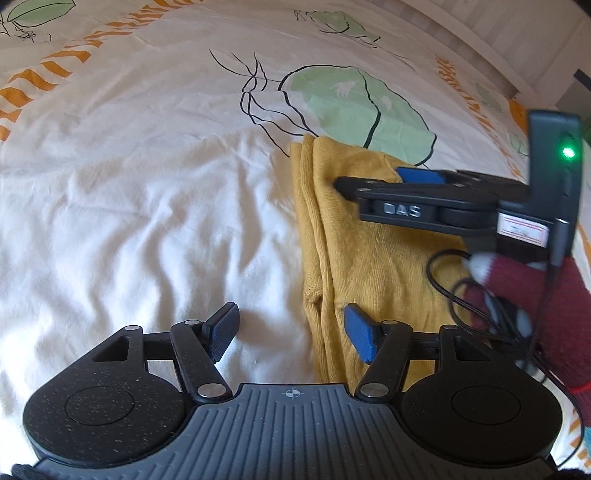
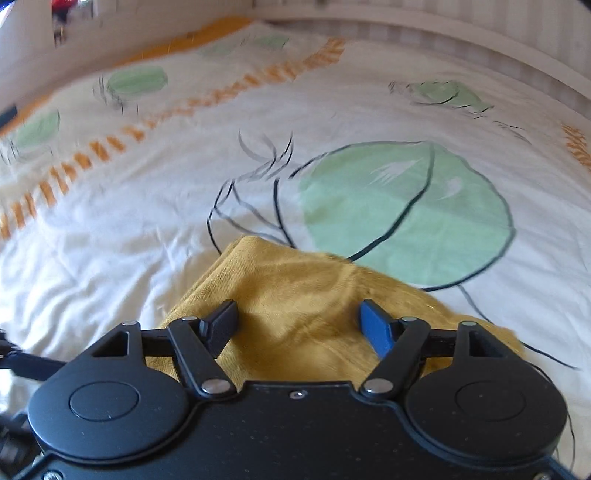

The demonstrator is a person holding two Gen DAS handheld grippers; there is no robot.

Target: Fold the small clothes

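Note:
A mustard-yellow garment (image 1: 354,251) lies folded in a long strip on the bed cover (image 1: 129,184). In the left wrist view my left gripper (image 1: 291,332) stands open at the strip's near end, above its left edge, with nothing pinched between the pads. My right gripper (image 1: 369,181) comes in from the right, seen side-on over the garment's far part. In the right wrist view the right gripper (image 2: 299,325) is open just above the yellow garment (image 2: 295,280), its pads apart and pressing on nothing.
The white bed cover (image 2: 110,240) carries green leaf prints (image 2: 406,206) and orange stripes. A hand in a dark red glove (image 1: 561,295) holds the right gripper, with a black cable (image 1: 454,295) looping over the garment. A pale striped wall (image 2: 443,33) borders the bed's far side.

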